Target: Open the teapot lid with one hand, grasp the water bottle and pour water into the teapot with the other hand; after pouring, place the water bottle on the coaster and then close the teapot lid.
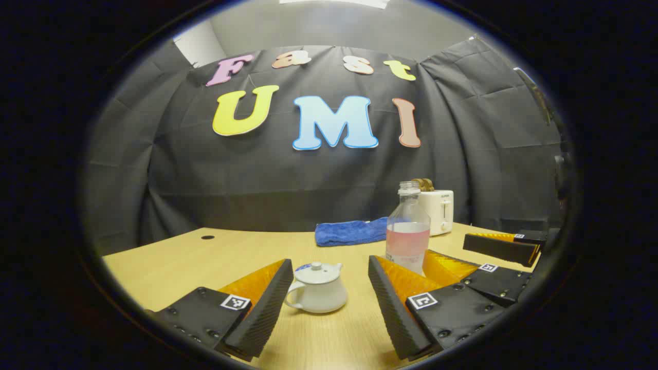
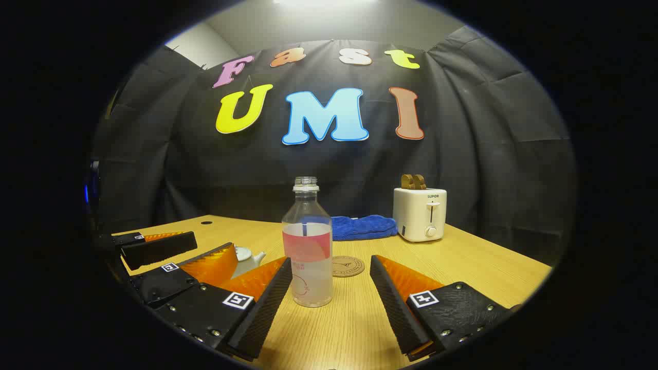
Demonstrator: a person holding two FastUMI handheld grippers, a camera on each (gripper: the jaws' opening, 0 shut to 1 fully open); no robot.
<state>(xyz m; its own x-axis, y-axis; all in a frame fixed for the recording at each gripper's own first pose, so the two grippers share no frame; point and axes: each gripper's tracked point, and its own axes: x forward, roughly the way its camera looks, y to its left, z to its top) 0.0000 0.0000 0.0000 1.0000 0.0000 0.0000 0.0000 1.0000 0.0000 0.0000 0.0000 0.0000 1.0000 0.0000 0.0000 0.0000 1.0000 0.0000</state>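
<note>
Surface: wooden table [image 1: 180, 262], light in tone, backed by the booth's black cloth wall.
Left gripper [image 1: 325, 308]: fingers spread wide apart, nothing clamped; seen low over the table in the left gripper view.
Teapot [image 1: 316, 289]: white, upright on the table, lid [image 1: 317, 272] in place; framed in the gap between the left gripper's fingers, just ahead of them, touched by neither.
Right gripper [image 2: 331, 308]: fingers held well apart, nothing gripped.
Water bottle [image 2: 307, 246]: clear, uncapped, upright on the table, partly filled, with a pink label band; seen between the right gripper's fingers, nearer the finger on the view's left, contact not discernible.
Coaster [image 2: 347, 266]: round, flat on the table just behind the bottle and slightly to its right in the right gripper view.
Bottle against teapot: in the left gripper view the bottle stands to the right of the teapot and farther back.
Background items: blue towel [image 2: 364, 227] lies folded near the wall; white toaster [image 2: 420, 214] stands beside it with bread [image 2: 413, 181] in its slots.
</note>
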